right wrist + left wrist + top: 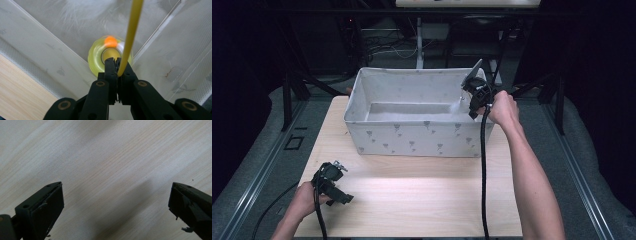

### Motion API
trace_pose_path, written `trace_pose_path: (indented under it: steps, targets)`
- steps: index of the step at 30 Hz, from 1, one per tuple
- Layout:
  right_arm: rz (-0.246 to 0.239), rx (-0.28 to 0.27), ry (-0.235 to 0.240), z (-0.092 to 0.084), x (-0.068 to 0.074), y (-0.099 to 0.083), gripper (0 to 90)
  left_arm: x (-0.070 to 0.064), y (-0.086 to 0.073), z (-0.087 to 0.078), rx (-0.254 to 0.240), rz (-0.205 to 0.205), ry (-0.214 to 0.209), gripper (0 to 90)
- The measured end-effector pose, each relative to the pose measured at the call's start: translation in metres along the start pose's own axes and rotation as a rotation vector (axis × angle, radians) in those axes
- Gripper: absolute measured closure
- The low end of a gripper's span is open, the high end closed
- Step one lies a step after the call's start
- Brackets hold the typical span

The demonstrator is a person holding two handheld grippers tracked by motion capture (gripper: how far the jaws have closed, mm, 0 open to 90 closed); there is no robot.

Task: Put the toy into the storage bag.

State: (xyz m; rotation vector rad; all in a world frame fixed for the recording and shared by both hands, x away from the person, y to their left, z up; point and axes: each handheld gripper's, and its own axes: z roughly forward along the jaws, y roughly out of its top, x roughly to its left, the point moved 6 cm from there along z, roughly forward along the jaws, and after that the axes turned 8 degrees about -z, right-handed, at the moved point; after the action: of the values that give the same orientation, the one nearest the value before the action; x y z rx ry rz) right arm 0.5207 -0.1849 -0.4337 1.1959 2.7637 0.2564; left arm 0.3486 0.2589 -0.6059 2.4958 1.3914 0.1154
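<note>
This looks like a lab set up for recording. A pale wooden bench (pixel 412 200) stands in a dark room, with black frame struts (pixel 292 85) behind it to the left, loose cables (pixel 387 47) on the floor beyond it, and metal floor rails (pixel 257 175) along both its sides.

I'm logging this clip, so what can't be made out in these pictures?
- The yellow ring-shaped object with an orange ball: blurred in the right gripper view, part hidden behind the right gripper.
- The thin yellow rod it clamps: top cut off by the frame.
- The white fabric bin: in the high view, its front wall hides the near floor.
</note>
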Motion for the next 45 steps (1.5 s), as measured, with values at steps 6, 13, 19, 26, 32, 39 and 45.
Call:
trace_pose_path:
  steps: [6,13,19,26,32,39,45]
  targets:
    - [0.012,0.004,0.001,-0.002,-0.001,0.0,87.4,0.0,0.0,0.0,0.0,0.003,0.001,0.2]
    - [0.013,0.002,0.006,-0.002,-0.001,-0.001,86.7,0.0,0.0,0.0,0.001,-0.002,-0.001,0.2]
    - [0.02,-0.045,0.008,-0.014,0.004,-0.002,74.6,0.0,0.0,0.0,0.0,-0.004,-0.002,0.2]
    - [0.011,-0.109,-0.021,-0.042,0.01,-0.002,53.8,-0.001,0.0,0.0,0.0,0.001,-0.002,0.2]
    - [0.007,-0.176,-0.052,-0.07,0.02,-0.005,38.7,-0.001,0.0,0.0,-0.001,0.001,-0.003,0.2]
    - [-0.021,-0.245,-0.072,-0.095,0.037,-0.013,23.4,-0.001,0.0,0.0,-0.003,0.0,-0.004,0.2]
    - [-0.073,-0.275,-0.049,-0.102,0.061,-0.023,14.5,-0.001,0.001,0.0,-0.001,0.0,-0.003,0.2]
